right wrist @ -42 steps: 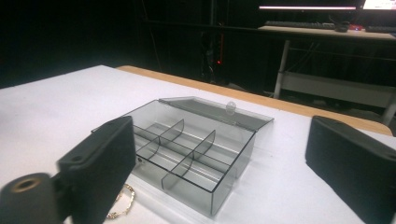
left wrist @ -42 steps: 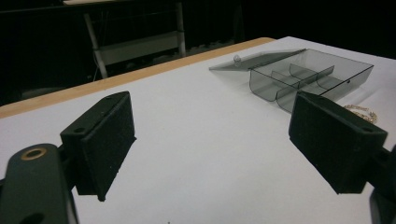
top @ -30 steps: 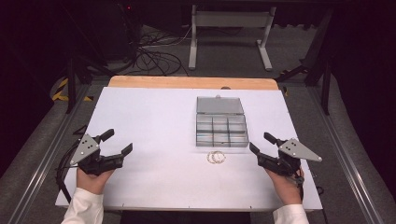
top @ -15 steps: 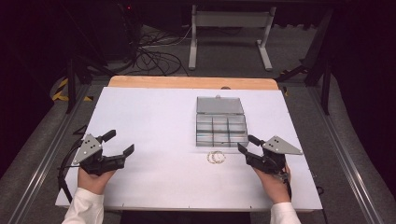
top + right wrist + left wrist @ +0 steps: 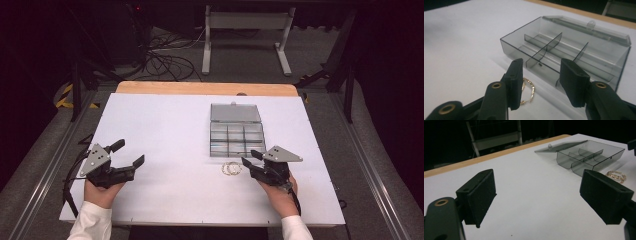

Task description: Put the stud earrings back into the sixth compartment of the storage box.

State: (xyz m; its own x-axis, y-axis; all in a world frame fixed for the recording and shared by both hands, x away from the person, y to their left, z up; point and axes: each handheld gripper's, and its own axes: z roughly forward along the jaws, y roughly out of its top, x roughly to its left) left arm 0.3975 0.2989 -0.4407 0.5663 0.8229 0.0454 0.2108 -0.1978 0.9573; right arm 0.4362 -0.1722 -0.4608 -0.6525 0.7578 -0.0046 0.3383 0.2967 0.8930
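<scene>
Gold rings lie on the white table, just beside the clear box. Right gripper sits near them — its jaws have just been closing, nothing pinched. Left gripper is spread wide — empty.

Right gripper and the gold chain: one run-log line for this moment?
right gripper: jaws closing, nothing gripped | gold chain: on table, beside compartment box | left gripper: open, empty

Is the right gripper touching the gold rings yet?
Apart. In the high view, white table shows between the right gripper and the rings. Its jaws have just been closing, with nothing between them.
</scene>
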